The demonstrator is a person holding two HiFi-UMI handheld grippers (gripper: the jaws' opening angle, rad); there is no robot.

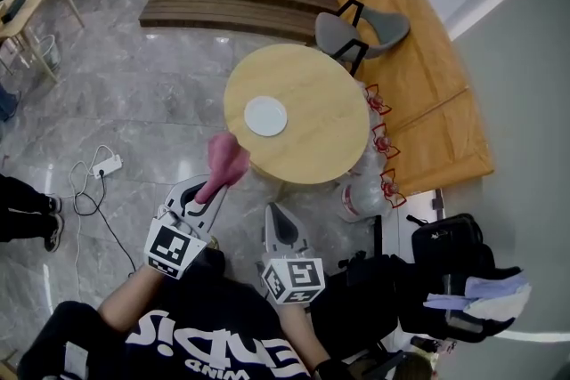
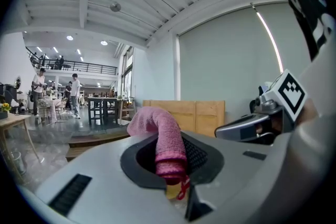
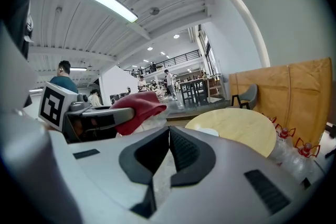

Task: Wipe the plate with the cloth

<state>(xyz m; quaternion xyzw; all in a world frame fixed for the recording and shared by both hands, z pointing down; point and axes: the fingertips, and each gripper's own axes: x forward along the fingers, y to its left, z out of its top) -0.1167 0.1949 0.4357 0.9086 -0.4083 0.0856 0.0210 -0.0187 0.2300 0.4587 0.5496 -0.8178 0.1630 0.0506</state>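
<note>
On my end the left claw [image 2: 170,164] is clamped on the pink cloth [image 2: 167,140]. The cloth is pinched between the pads, stands up out of the jaws and flops over toward the left of the left gripper view. The right claw [image 3: 168,147] has its jaws together with nothing in them. In the head view both claws sit low in frame, side by side, left one left of centre, right one near centre, both pointing up-frame at the round wooden table [image 1: 325,116]. The free end of the cloth overlaps the table's lower-left rim in that view; I can't tell if it touches. The white plate [image 1: 265,116] lies flat on the table, left of its middle, just up-frame of the cloth and apart from both claws. Beyond the table there's a grey chair [image 1: 361,33] at its top edge and clear bottles [image 1: 365,191] with red tags on the floor at its right. A white power strip [image 1: 107,165] with its cable lies on the marble floor at left, and a black bag [image 1: 450,245] sits at lower right.
</note>
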